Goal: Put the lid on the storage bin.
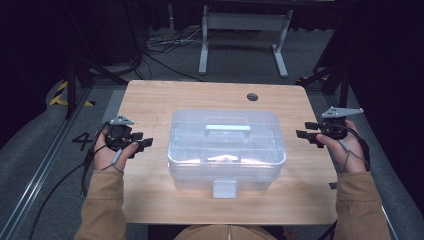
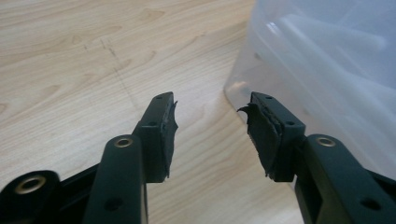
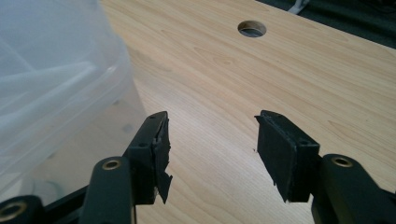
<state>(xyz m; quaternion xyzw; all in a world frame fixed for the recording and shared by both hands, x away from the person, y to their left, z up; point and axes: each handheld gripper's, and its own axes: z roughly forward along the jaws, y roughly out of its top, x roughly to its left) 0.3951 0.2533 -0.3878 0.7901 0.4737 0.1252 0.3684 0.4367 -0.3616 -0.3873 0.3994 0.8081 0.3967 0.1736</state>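
1. Left tongs (image 1: 141, 145) first: they sit near the left edge of the table (image 1: 150, 95), jaws apart with nothing but bare wood between them. In the left gripper view the box's rounded corner is just beside the right-hand pad, not touching. I'd slide in level so the pads meet the side wall or rim squarely, not that curved corner where they'd likely skate off.

2. Middle: the clear plastic storage box (image 1: 227, 165) sits in the centre of the table, lid on, carry handle (image 1: 227, 129) lying across the top, latch (image 1: 224, 189) facing the front edge. It's see-through and glossy, so my guess is it's slippery and flexes a bit. Grab under the lid's lip if there is one; can't quite tell from here.

3. Right tongs (image 1: 309, 132): near the right edge, also spread wide and empty, well apart from the box's right side. The cable hole (image 3: 252, 28) at the far right corner is out of the way, no worries there.

4. Looks like a two-sided grab shaping up. Bring both sides in evenly, matching heights, and close together so the box doesn't twist or scoot sideways.

5. Squeeze gently; thin plastic walls will probably bow and pop free.
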